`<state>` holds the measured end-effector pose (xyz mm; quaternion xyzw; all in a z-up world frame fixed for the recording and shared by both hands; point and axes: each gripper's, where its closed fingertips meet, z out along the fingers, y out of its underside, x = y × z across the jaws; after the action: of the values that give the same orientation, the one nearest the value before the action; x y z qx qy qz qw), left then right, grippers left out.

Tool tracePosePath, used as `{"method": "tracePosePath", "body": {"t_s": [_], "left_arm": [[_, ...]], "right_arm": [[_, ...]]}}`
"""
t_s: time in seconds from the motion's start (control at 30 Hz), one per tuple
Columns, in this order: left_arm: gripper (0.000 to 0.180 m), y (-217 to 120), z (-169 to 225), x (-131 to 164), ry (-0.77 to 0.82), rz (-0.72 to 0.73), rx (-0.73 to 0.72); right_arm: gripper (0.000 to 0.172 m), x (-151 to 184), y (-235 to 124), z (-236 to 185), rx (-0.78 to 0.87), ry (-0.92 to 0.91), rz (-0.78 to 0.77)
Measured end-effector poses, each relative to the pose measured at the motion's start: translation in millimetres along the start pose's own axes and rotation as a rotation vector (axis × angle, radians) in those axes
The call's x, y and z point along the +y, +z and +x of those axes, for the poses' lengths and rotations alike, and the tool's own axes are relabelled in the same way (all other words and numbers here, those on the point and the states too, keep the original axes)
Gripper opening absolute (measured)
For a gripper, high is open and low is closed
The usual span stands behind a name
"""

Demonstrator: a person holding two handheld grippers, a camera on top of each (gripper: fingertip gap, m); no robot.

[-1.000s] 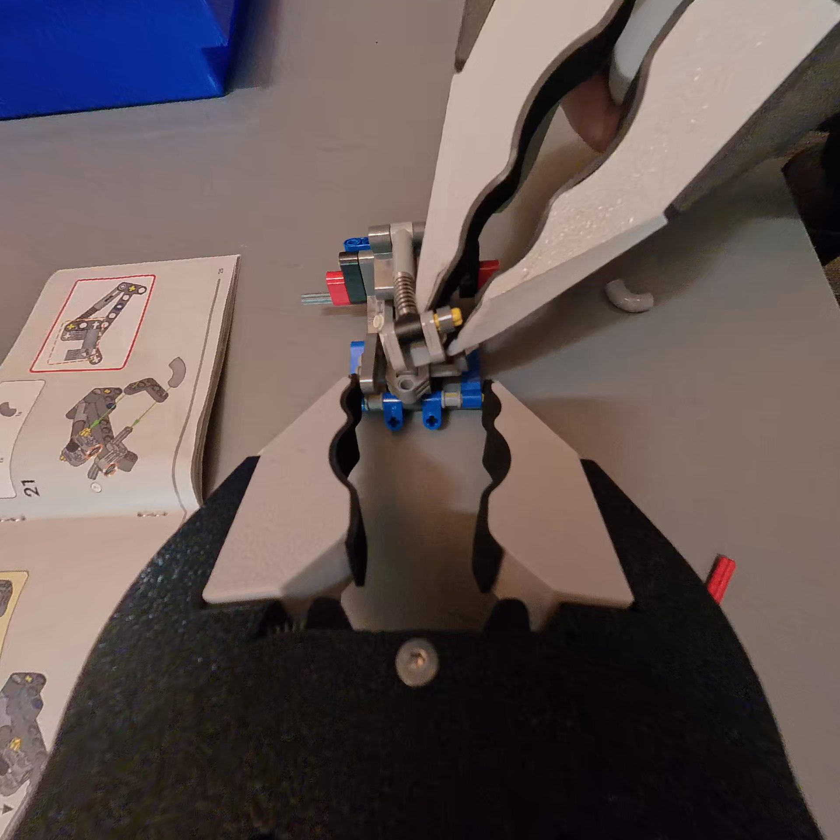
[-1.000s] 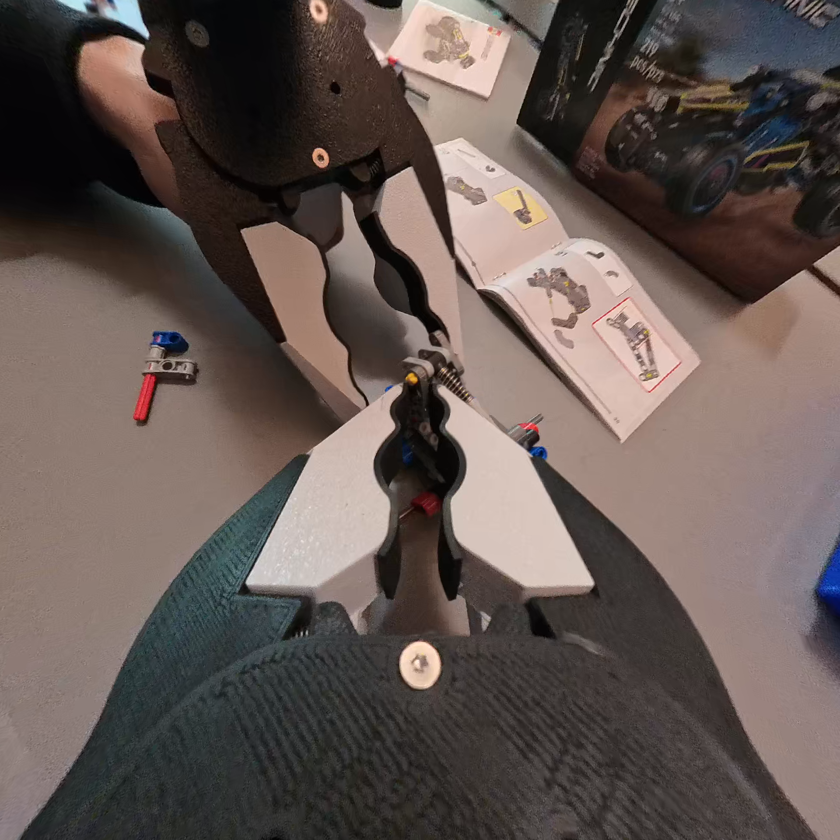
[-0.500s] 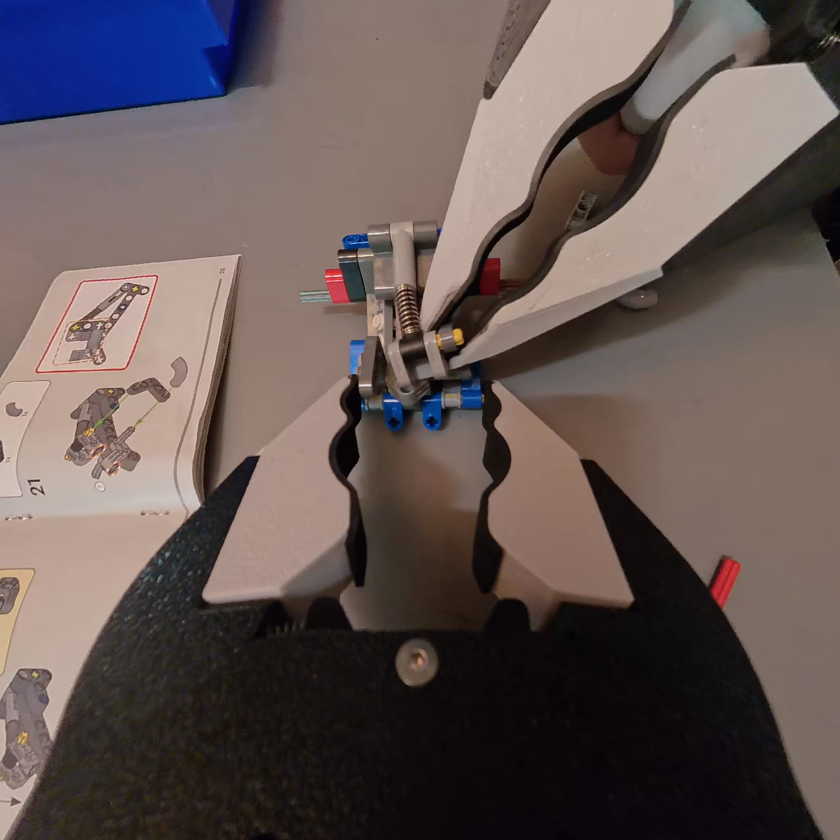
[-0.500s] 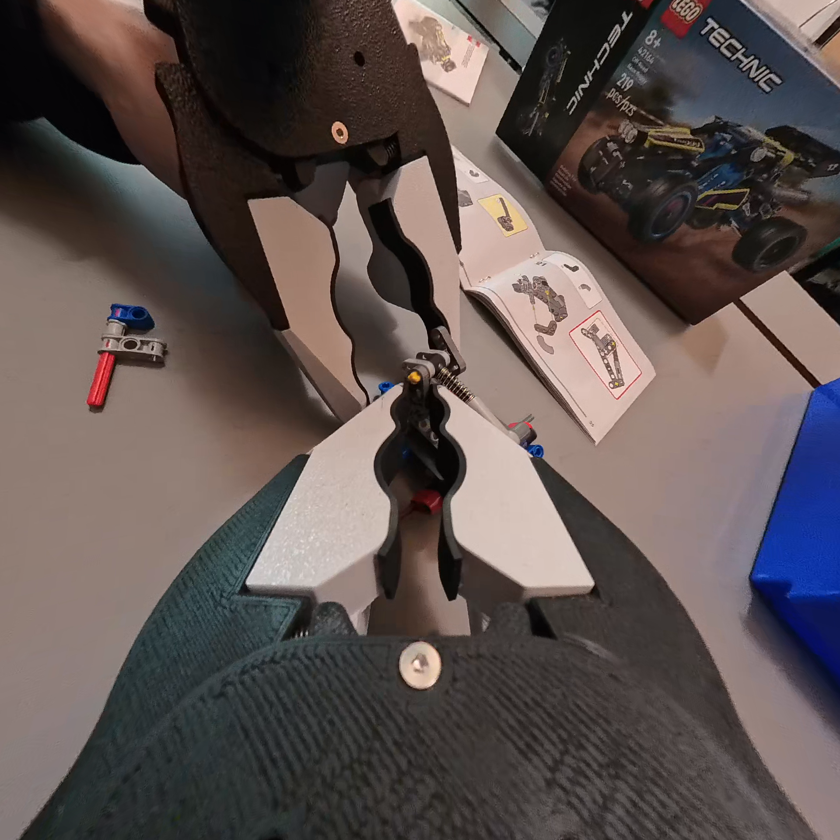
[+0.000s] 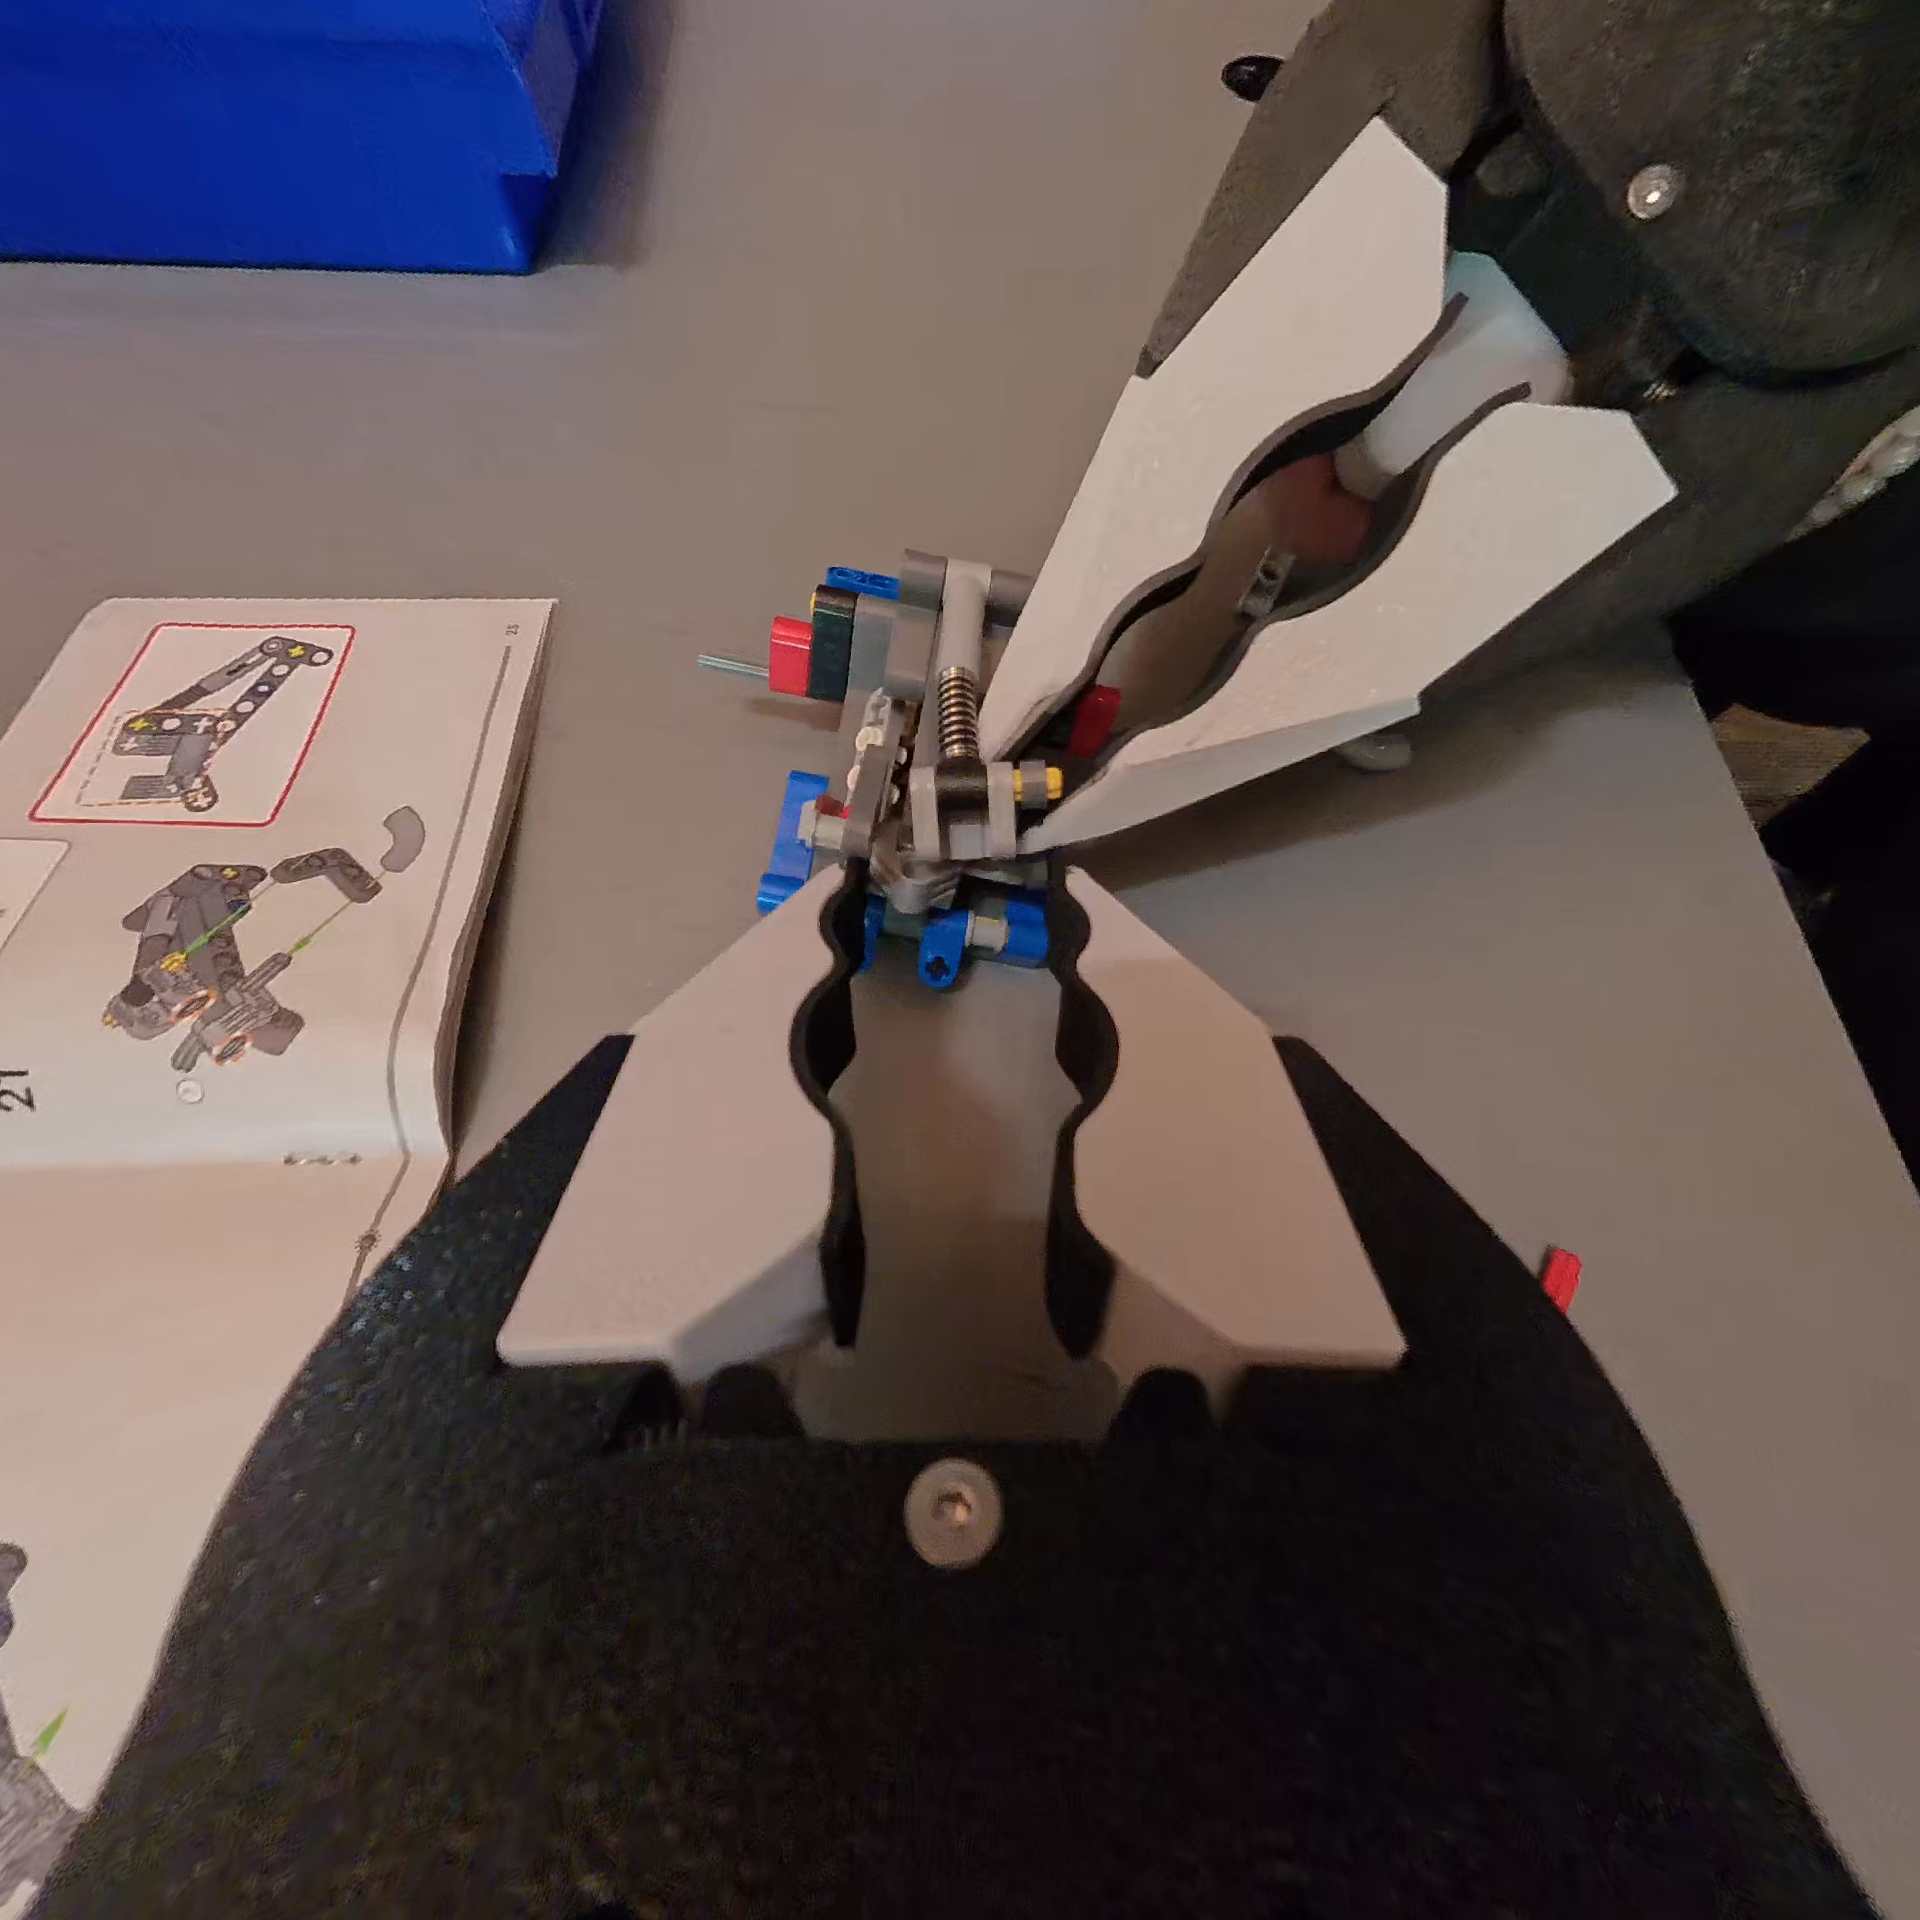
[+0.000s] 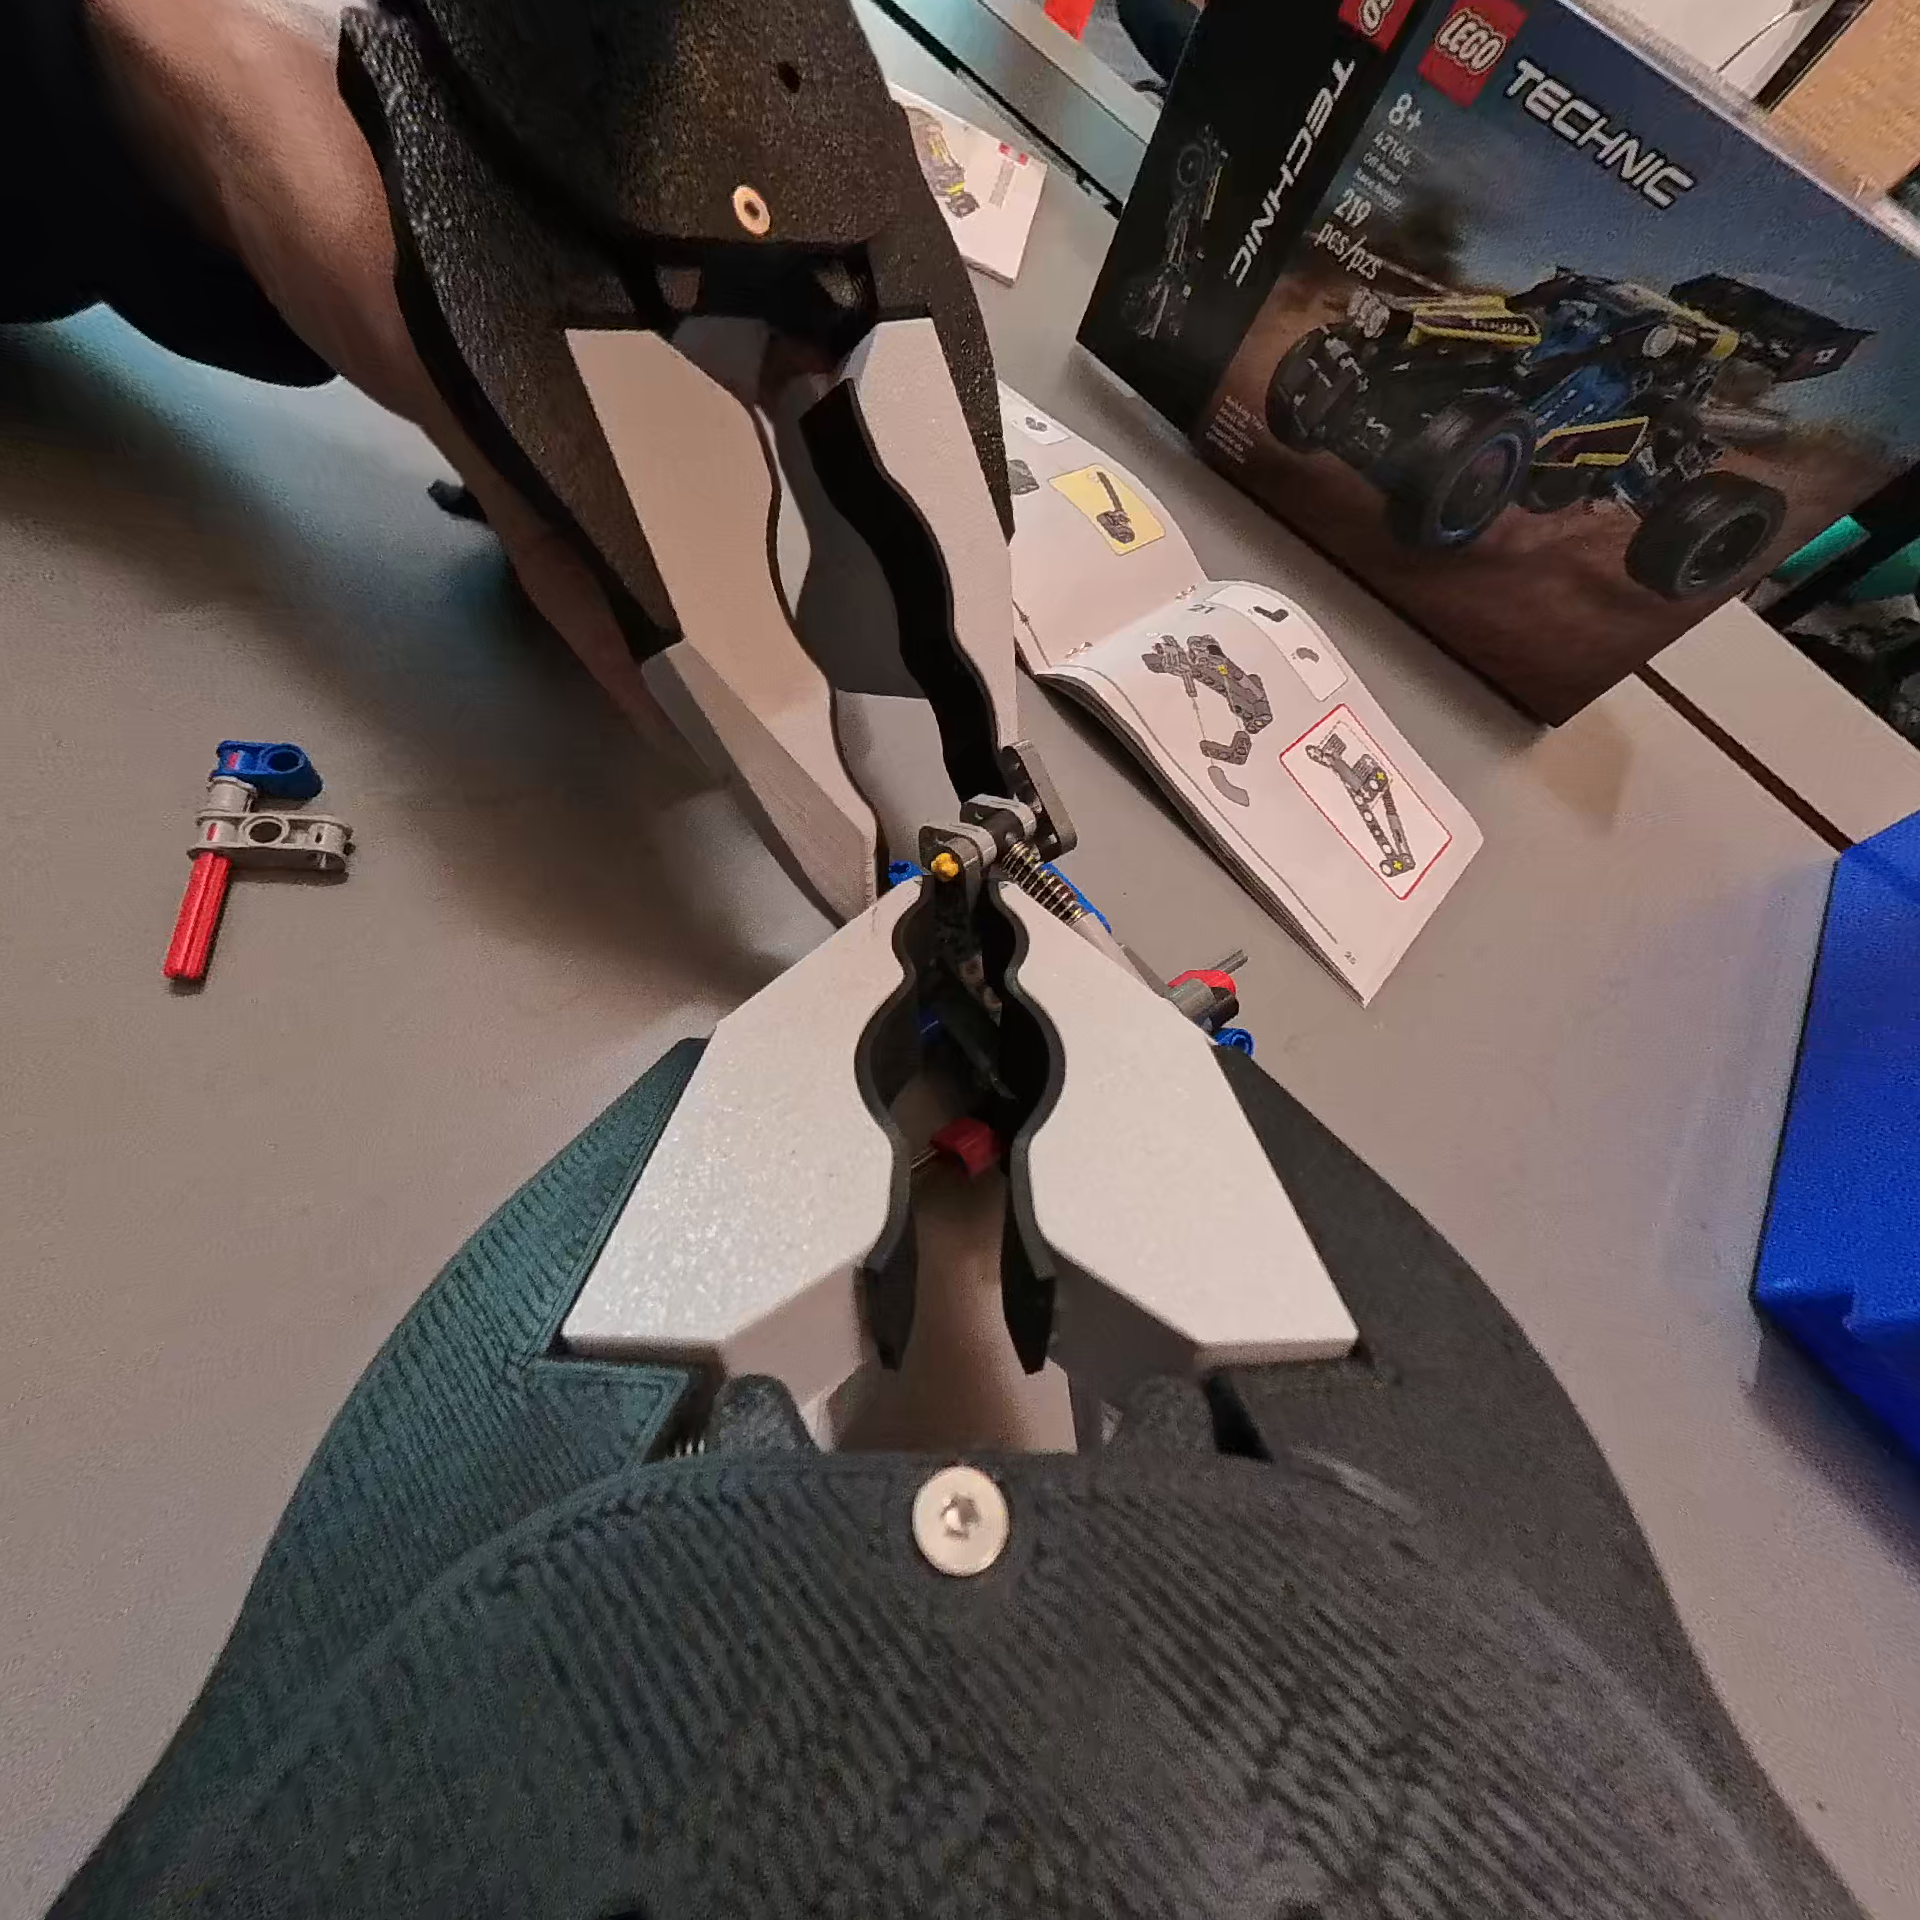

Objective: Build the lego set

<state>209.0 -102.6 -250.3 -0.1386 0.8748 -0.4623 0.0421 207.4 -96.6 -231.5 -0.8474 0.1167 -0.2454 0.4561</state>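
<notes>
While both tongs meet at one small brick assembly in the middle of the grey table, each grips a different part of it. The left tongs are partly closed around the near end of the assembly, their black wavy pads against the blue connector pieces at its base on both sides. The right tongs are clenched nearly together on a thin dark beam of the same assembly, which runs down the narrow slot between their pads; a grey joint with a yellow pin and a coiled metal spring stick out just past their tips. Seen from the left wrist, the right tongs come in from the upper right, with their tips at that yellow-pinned joint. The assembly also shows red and dark blocks at its far end. An open instruction booklet lies on the table beside the assembly. A blue bin sits farther off, and a printed toy box stands beyond the booklet. Well apart from the tongs lies a small loose piece with a red axle, grey connector and blue end. A hand holds the left tongs' black body.
</notes>
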Motion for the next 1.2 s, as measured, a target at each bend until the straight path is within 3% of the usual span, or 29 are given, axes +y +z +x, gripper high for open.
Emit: {"method": "tracePosePath", "body": {"t_s": [0.17, 0.57, 0.8, 1.2], "left_arm": [[0.030, 1, -1, 1, 0.066, -0.011, -0.014], [0.030, 1, -1, 2, 0.052, -0.012, -0.003], [0.030, 1, 0, 1, 0.056, -0.009, -0.002], [0.030, -1, 1, -1, 0.078, 0.005, 0.002]], "right_arm": [[0.005, 0, 0, 0, -0.006, 0.007, 0.008], [0.005, 0, 0, 0, -0.027, 0.018, 0.004], [0.017, 12, -7, -5, -0.069, -0.029, -0.088], [0.009, 8, -4, -6, -0.112, 0.002, -0.015]]}}
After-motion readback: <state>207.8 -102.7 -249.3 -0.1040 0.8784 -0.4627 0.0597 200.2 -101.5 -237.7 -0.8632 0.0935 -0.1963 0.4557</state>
